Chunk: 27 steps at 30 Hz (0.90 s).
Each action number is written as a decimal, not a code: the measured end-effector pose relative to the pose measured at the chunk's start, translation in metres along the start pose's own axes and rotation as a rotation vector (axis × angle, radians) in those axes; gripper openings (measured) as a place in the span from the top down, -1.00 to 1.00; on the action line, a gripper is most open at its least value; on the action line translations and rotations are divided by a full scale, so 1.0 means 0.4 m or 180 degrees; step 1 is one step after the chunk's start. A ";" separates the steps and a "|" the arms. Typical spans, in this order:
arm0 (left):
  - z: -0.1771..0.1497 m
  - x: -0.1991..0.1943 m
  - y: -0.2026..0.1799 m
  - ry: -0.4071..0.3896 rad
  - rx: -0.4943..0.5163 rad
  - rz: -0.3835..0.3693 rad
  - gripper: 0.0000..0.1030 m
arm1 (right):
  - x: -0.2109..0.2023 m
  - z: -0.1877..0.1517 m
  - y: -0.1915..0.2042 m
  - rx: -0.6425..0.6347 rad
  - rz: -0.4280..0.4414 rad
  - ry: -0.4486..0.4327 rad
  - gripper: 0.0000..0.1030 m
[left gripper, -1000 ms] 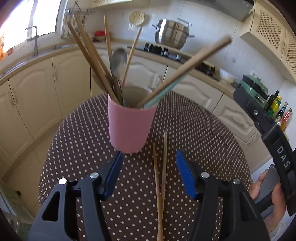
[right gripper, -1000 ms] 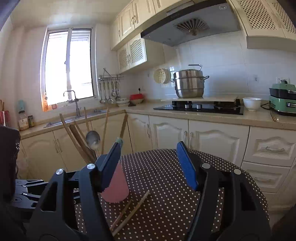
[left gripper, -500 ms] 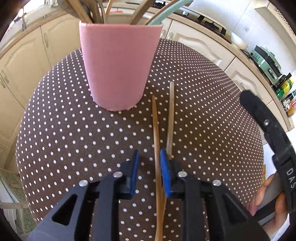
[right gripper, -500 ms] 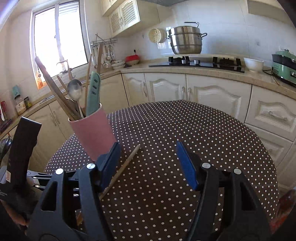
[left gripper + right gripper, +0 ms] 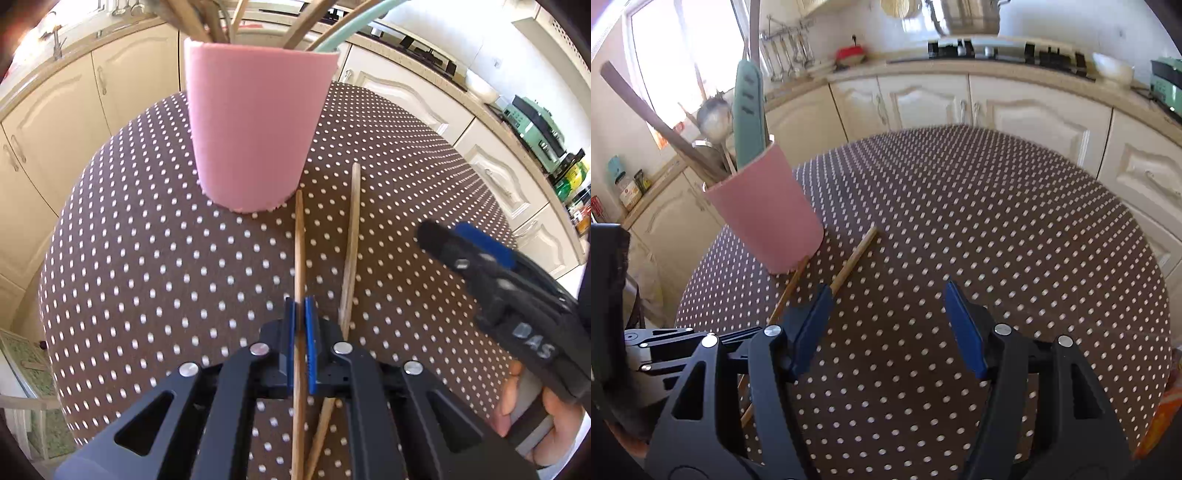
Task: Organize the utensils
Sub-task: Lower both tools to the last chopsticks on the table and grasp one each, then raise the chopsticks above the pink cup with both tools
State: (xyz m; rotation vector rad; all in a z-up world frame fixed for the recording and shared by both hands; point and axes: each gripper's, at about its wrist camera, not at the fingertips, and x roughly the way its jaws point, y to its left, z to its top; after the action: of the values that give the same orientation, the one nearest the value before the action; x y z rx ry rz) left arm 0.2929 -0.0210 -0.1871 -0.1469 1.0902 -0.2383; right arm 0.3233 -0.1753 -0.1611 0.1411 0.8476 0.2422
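Lowered since earlier frame, left tool [image 5: 300,308] now clenched on left chopstick [image 5: 299,258] lying on tabletop [image 5: 147,258] beside pink cup [image 5: 255,129]. Right tool [image 5: 886,306] released. Chopstick judged light, stiff, slippery; mid-shaft hold advised.

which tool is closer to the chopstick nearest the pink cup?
Left. The left tool is shut on that chopstick. The right tool is open over bare tablecloth, off to the side and touching neither chopstick.

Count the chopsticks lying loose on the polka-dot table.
2. One chopstick lies just right of the pink cup, clamped in the left gripper. The other chopstick lies free beside it, further right. Any more inside the cup can't be told apart.
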 end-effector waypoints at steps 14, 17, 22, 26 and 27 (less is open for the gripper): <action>-0.112 -0.112 0.159 -0.0035 -0.0314 -0.0009 0.90 | 0.129 0.029 0.131 -0.0672 -0.0207 0.0751 0.33; -0.119 -0.125 0.182 -0.0035 -0.0348 -0.0052 0.90 | 0.129 0.046 0.116 -0.0699 -0.0080 0.0944 0.62; -0.103 -0.120 0.166 -0.0020 -0.0366 -0.0087 0.90 | 0.101 0.036 0.086 -0.0843 0.0039 0.1189 0.88; -0.096 -0.123 0.156 -0.0033 -0.0375 -0.0104 0.90 | 0.078 0.019 0.058 -0.0857 0.0111 0.1315 0.89; -0.087 -0.115 0.141 -0.0037 -0.0369 -0.0105 0.90 | 0.074 0.015 0.053 -0.0855 0.0113 0.1319 0.89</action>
State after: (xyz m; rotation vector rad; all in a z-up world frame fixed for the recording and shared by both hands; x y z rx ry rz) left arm 0.2486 0.0456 -0.1767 -0.2698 1.0910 -0.2037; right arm 0.3436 -0.1473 -0.1739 -0.1516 1.2142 0.4248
